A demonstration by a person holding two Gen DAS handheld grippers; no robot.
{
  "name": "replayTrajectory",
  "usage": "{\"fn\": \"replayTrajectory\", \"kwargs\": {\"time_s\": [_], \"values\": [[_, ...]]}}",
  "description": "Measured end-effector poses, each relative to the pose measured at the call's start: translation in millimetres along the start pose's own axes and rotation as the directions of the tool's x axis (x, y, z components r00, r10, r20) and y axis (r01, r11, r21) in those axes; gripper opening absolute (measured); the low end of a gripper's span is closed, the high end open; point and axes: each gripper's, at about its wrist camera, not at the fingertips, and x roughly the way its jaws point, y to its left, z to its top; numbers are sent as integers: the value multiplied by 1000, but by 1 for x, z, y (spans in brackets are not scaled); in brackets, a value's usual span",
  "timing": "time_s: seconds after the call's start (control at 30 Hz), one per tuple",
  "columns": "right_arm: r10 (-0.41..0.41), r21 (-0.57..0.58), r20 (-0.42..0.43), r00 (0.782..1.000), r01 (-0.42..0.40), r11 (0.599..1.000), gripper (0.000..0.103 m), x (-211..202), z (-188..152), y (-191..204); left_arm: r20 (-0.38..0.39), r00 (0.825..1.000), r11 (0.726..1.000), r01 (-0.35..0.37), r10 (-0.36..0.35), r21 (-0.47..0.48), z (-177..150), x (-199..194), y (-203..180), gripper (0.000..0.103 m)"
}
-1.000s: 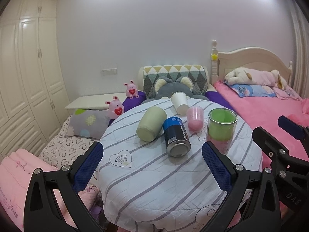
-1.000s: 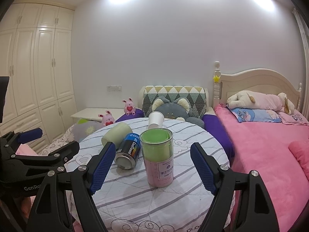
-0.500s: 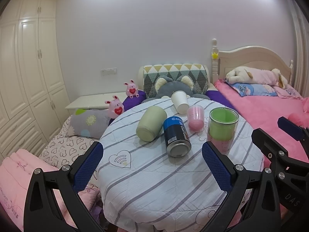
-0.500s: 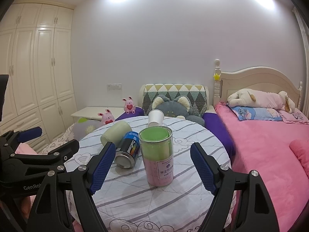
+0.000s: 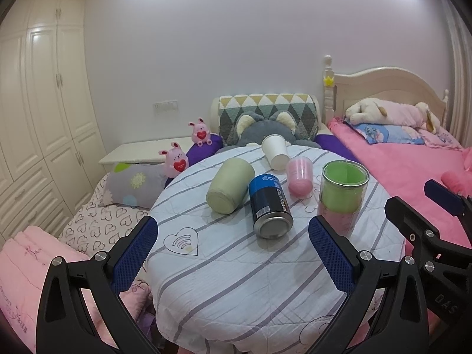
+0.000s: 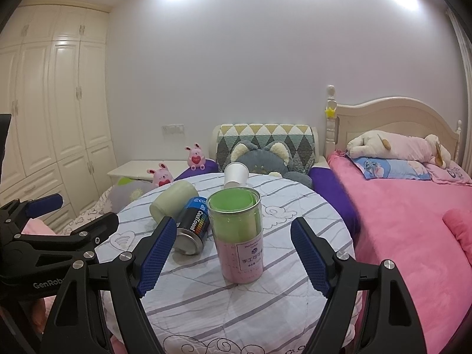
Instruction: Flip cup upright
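On the round striped table point(image 5: 242, 271) a pale green cup point(image 5: 230, 189) lies on its side, base toward me; it also shows in the right wrist view point(image 6: 172, 202). A white paper cup point(image 5: 275, 152) lies tipped at the far edge, also in the right wrist view point(image 6: 235, 174). A pink cup point(image 5: 300, 177) stands mouth down. My left gripper point(image 5: 233, 255) is open and empty, short of the cups. My right gripper point(image 6: 233, 258) is open and empty, its fingers either side of a clear canister point(image 6: 237, 239).
A blue can point(image 5: 269, 211) lies on its side mid-table, beside the clear canister point(image 5: 343, 196). A pink bed point(image 5: 413, 171) is to the right, pillows and plush toys point(image 5: 175, 160) behind and left, wardrobes point(image 5: 44, 112) at far left.
Both views have shifted very slightly; the table objects sit a little lower in frame. Both grippers stay open and nothing on the table has moved.
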Motion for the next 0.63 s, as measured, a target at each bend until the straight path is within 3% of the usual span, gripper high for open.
{"fn": "replayTrajectory", "kwargs": {"time_s": [0.63], "values": [[3,5,-36,999,-3,1000,81,14,-2,-5,-19,1000,1000,-1,1,2,0,11,-2,103]]}}
